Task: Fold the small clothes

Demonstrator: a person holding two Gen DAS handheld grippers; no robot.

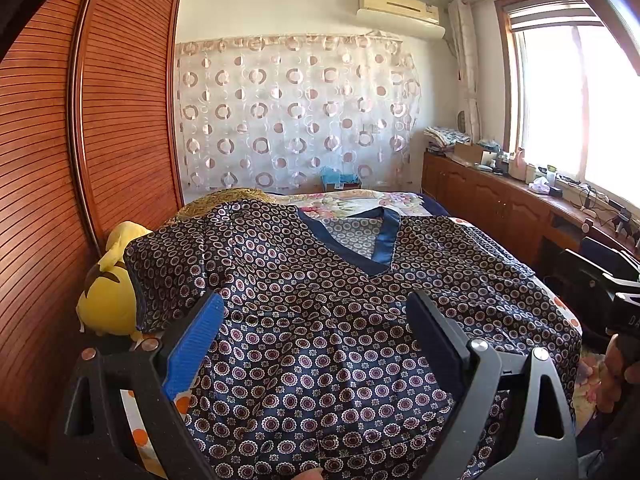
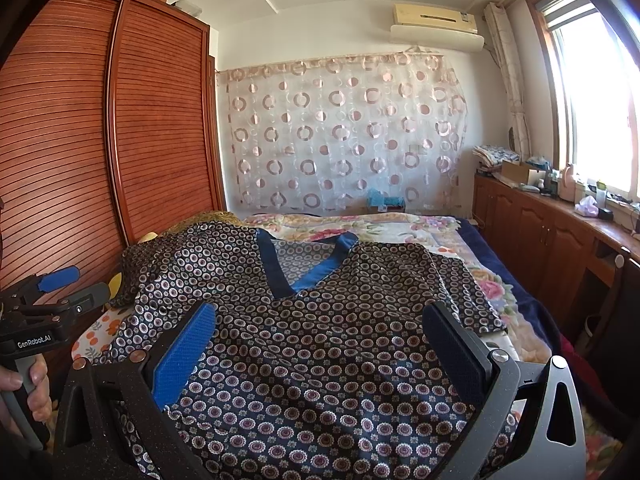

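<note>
- The left tongs and the right tongs were held spread and empty above the near hem, probably so each could take a bottom corner.
- The patterned top was laid front-up across the near end of the bed, neckline away, ready for folding.
- A yellow plush toy was seen at the bed's left edge.

The bed carries a floral quilt at its far end. A dark patterned V-neck top lies spread flat across the near half, and a yellow plush toy rests at the left edge.
</note>
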